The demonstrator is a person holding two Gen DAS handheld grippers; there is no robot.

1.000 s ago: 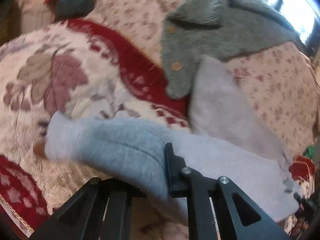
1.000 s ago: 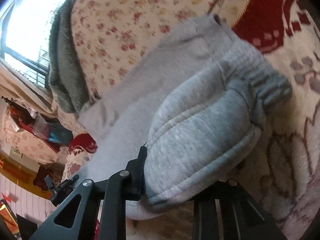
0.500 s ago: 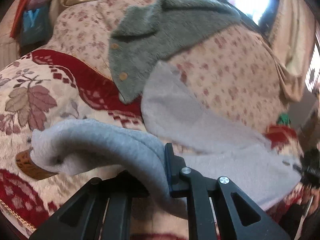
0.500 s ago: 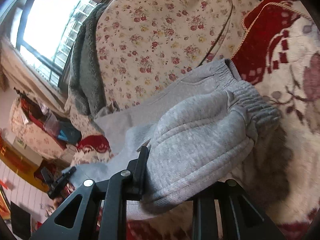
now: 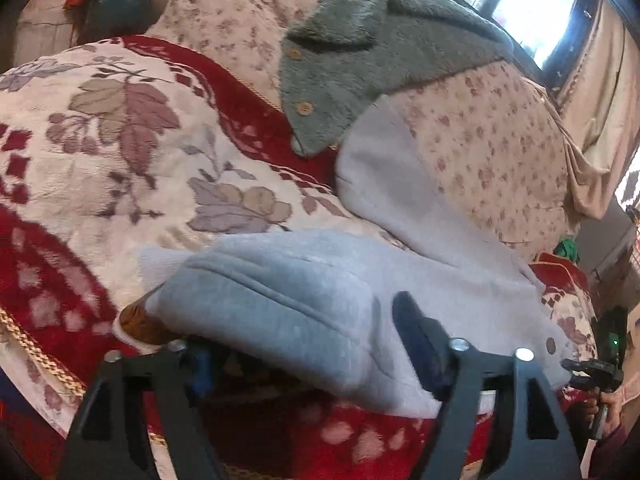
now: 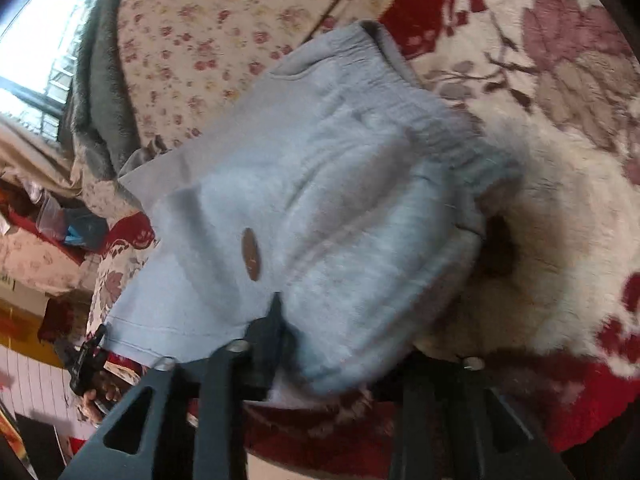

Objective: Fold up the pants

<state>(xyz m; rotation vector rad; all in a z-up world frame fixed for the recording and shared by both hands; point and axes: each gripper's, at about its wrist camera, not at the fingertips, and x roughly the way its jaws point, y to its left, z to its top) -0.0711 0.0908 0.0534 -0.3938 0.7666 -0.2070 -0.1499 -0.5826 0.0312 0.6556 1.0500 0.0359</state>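
Note:
Light grey sweatpants [image 5: 400, 216] lie on a sofa with a red and cream floral throw [image 5: 100, 128]. One end is doubled over onto the rest, and the fold [image 5: 280, 304] lies between my left gripper's [image 5: 304, 344] fingers, which stand wide apart and open. In the right wrist view the pants [image 6: 320, 184] lie folded, ribbed waistband [image 6: 448, 128] to the right, a brown patch [image 6: 251, 254] on top. My right gripper [image 6: 360, 356] has its jaws apart, with the near edge of the fabric between them.
A grey-green fleece jacket [image 5: 360, 60] with buttons hangs over the sofa back, covered in a small flower print [image 5: 500, 140]. A bright window [image 5: 532, 0] is behind. The sofa's front edge runs just below both grippers. The other gripper shows at the edge [image 5: 592, 372].
Both grippers have opened and let go of the pants. The lifted end has come down and now lies folded over the rest on the throw.

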